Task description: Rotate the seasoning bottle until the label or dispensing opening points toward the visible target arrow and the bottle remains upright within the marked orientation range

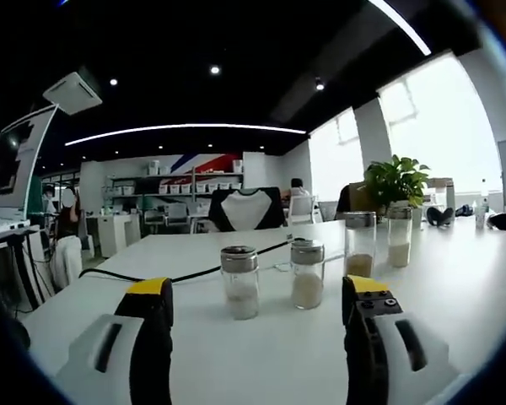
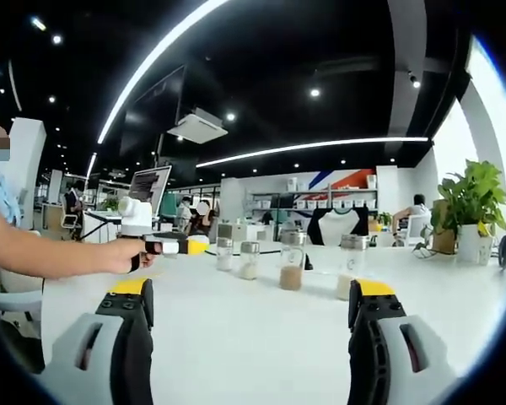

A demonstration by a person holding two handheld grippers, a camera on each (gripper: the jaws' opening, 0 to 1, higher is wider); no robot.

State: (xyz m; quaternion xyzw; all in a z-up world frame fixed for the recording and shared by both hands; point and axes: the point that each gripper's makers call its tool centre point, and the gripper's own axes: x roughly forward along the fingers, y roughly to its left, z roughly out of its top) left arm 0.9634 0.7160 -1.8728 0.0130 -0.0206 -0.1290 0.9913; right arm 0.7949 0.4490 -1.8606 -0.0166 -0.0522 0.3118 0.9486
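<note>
Left gripper view: potted plant (image 1: 396, 181) behind bottles (image 1: 239, 282).

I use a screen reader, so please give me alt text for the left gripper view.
Four glass seasoning bottles with metal lids stand upright on a white table, beyond the open left gripper. A potted plant stands behind them.

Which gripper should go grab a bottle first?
Probably the left. The left gripper is open and points straight at the two short bottles, close ahead. The right gripper, also open, sits farther back from them.
</note>
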